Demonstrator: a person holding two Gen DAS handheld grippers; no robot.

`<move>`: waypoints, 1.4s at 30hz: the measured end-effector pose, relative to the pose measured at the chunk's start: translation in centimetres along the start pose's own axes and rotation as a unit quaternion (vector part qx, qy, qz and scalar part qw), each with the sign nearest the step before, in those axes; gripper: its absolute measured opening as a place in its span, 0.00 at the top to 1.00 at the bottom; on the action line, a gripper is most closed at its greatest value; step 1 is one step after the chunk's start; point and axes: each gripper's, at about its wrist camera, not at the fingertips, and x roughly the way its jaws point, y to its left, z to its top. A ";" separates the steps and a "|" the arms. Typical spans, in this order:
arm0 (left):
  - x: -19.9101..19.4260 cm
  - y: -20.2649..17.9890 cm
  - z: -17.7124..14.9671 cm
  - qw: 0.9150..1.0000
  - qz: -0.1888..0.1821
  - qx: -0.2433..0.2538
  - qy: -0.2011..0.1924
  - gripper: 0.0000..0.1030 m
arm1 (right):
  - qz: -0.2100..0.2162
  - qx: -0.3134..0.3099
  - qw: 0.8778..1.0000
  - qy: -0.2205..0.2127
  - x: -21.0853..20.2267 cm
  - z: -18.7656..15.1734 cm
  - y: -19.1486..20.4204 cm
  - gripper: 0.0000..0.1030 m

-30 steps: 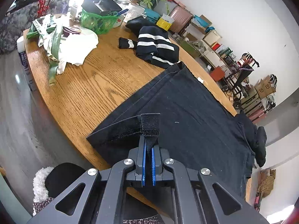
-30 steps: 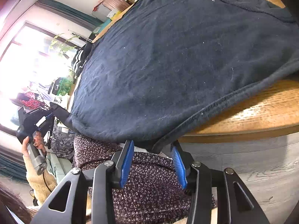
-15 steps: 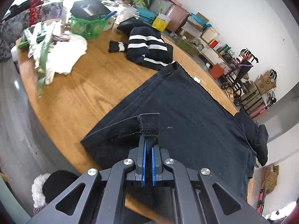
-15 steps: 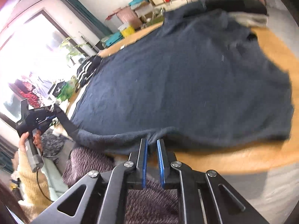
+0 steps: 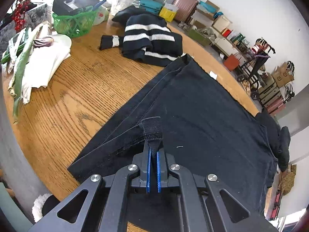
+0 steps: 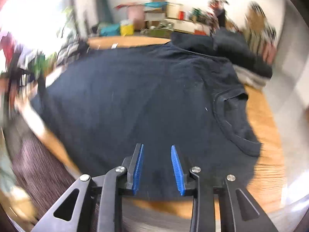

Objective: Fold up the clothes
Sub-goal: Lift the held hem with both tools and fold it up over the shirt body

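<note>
Clenched on a pinch of dark cloth, the left claw (image 5: 152,154) holds the hem corner of the black T-shirt (image 5: 202,119) at the near edge of the table (image 5: 77,89), its blue pads pressed together with a small tab of fabric standing up between them. Over on the right, the right claw (image 6: 157,164) is released, jaws parted above the near side of the same shirt and gripping nothing; that view is blurred, so finer detail is lost. Beyond both claws the shirt lies spread nearly flat across the wooden table, its collar (image 6: 229,114) toward the right end and the hem toward the left. I judge the folding to be barely begun: only a narrow strip along the hem looks doubled over, and the main folds are all left to do. Farther off sits a folded striped sweater (image 5: 150,38), which may be finished work, and past it a green basket (image 5: 75,23).
</note>
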 end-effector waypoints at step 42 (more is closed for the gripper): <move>0.2 -0.8 1.1 1.000 0.015 0.019 0.008 0.95 | -0.003 -0.131 0.988 -0.079 -1.8 0.7 4.1 0.87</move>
